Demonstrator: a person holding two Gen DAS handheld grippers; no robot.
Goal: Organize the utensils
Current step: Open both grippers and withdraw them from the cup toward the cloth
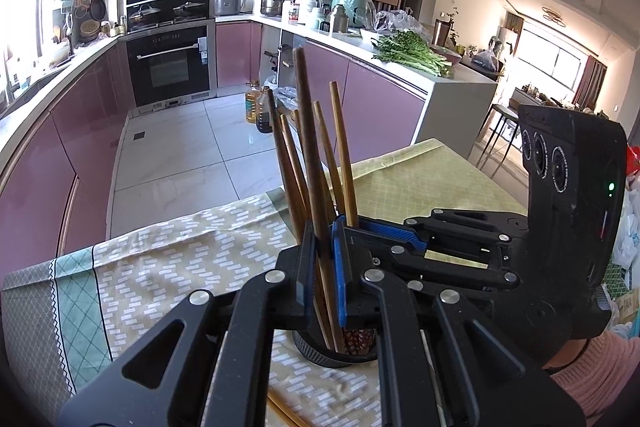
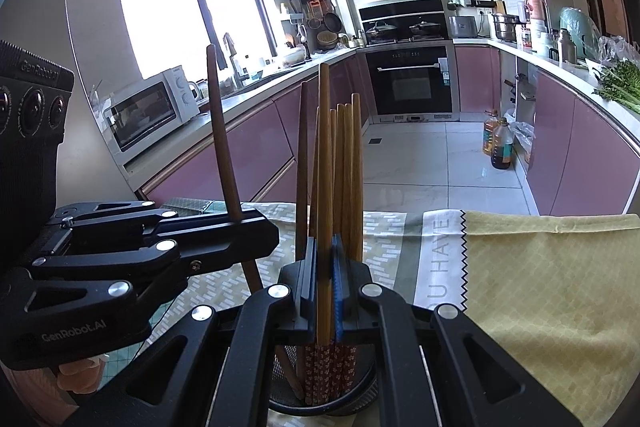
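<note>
A black mesh holder (image 1: 320,357) (image 2: 360,393) stands on the table with several wooden chopsticks (image 2: 347,163) upright in it. Directly above it, my left gripper (image 1: 323,241) is shut on a dark brown chopstick (image 1: 305,131) that slants down toward the holder. In the right wrist view the left gripper (image 2: 256,235) reaches in from the left with the same dark chopstick (image 2: 218,131). My right gripper (image 2: 324,259) is shut on a light brown chopstick (image 2: 324,155) held upright over the holder. In the left wrist view the right gripper (image 1: 352,225) comes in from the right.
Patterned cloths (image 1: 160,267) (image 2: 540,287) cover the table. A loose chopstick (image 1: 285,411) lies near the front edge. Beyond the table are a tiled floor, pink cabinets, oil bottles (image 2: 500,143), a microwave (image 2: 148,107) and greens (image 1: 412,53) on the counter.
</note>
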